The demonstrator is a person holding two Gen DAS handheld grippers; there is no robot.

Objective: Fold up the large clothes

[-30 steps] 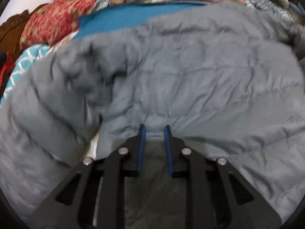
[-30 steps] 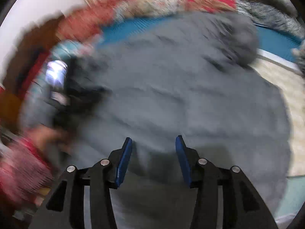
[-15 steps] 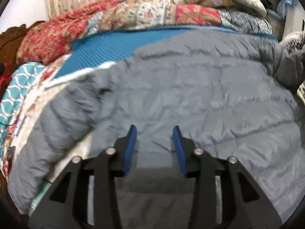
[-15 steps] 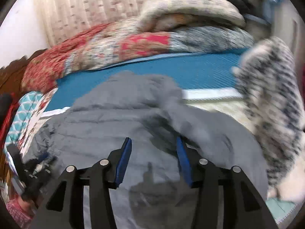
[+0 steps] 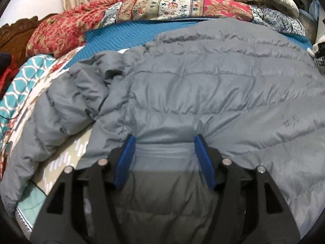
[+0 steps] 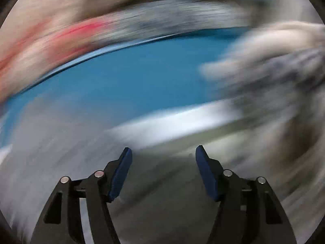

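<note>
A large grey quilted puffer jacket (image 5: 203, 85) lies spread across the bed, one sleeve (image 5: 46, 122) crumpled off to the left. My left gripper (image 5: 165, 142) sits low over the jacket's near edge. Its jaws are opening, and a band of grey fabric lies loosely between the blue pads (image 5: 126, 158) without being pinched. The right wrist view is badly smeared by motion. There my right gripper (image 6: 163, 152) is opening too, with nothing clamped between its fingers (image 6: 119, 174). Blurred grey jacket cloth (image 6: 50, 152) shows below and to its left.
A blue textured mat (image 5: 126, 34) lies under the jacket. Red and floral quilts (image 5: 162, 6) are piled along the back. A teal-and-white patterned cloth (image 5: 22, 81) and a carved wooden headboard (image 5: 16, 34) are at the left. A fuzzy white-and-dark garment (image 5: 319, 50) lies at the right edge.
The left jaws widened and released the pinched fold, and the jacket settled flatter on the bed. The right view swung away from the jacket toward the blue mat, with its jaws wider.
</note>
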